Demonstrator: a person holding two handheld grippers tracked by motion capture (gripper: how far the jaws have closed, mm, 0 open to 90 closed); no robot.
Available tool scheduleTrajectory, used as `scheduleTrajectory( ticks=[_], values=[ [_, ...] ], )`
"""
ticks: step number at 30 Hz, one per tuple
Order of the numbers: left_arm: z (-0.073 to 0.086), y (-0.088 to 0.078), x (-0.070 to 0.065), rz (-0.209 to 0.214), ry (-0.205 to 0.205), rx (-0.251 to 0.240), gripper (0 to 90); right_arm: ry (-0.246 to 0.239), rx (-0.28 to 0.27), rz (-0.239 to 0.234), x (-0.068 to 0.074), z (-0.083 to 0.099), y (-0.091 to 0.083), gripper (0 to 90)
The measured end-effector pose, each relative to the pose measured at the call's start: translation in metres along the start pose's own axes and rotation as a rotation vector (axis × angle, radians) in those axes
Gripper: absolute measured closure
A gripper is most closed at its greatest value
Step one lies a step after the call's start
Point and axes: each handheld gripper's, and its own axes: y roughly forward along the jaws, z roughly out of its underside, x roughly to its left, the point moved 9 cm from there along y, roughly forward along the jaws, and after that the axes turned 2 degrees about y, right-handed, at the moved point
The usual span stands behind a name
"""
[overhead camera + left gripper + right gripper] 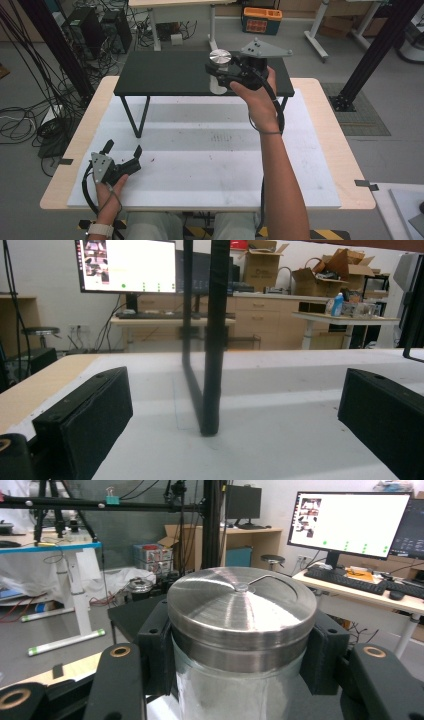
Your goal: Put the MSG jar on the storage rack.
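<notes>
Overhead, the right hand-held gripper (218, 75) pinched a glass jar (218, 85) with a brushed metal lid (220, 56), its jaws pressed against the jar's sides just below the lid, at the front edge of a low black stand (165, 75) on the white tabletop (210, 165). Near the front-left corner, the left hand-held gripper (122, 149) rested with jaws spread, holding nothing.

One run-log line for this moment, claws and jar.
right claw: shut on jar | jar: at black shelf | left claw: open, holding nothing, over white mat
</notes>
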Motion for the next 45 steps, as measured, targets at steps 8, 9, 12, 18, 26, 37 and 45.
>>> scheduleTrajectory(
  ticks=[8,9,12,18,26,37,45],
  values=[
    [0.0,0.0,0.0,0.002,-0.001,-0.004,1.3,0.014,-0.026,0.034,-0.008,-0.001,0.005,42.4],
    [0.0,0.0,0.0,0.002,-0.001,-0.003,1.3,0.018,-0.031,0.047,-0.01,-0.001,0.006,42.4],
    [0.0,0.0,0.0,0.002,-0.001,-0.004,1.2,0.03,-0.042,0.069,-0.015,0.001,0.007,42.5],
    [0.0,0.0,0.0,0.0,0.002,-0.001,1.3,0.041,-0.056,0.097,-0.02,0.003,0.009,42.5],
    [0.0,0.0,0.0,-0.001,0.004,0.0,1.3,0.039,-0.043,0.133,-0.027,0.002,0.017,42.4],
    [0.0,0.0,-0.001,-0.003,0.002,0.0,1.3,0.067,-0.03,0.205,-0.04,0.008,0.029,42.5],
    [0.0,0.001,-0.001,-0.004,0.0,-0.001,1.3,0.056,-0.002,0.252,-0.045,0.011,0.037,42.5]
  ],
)
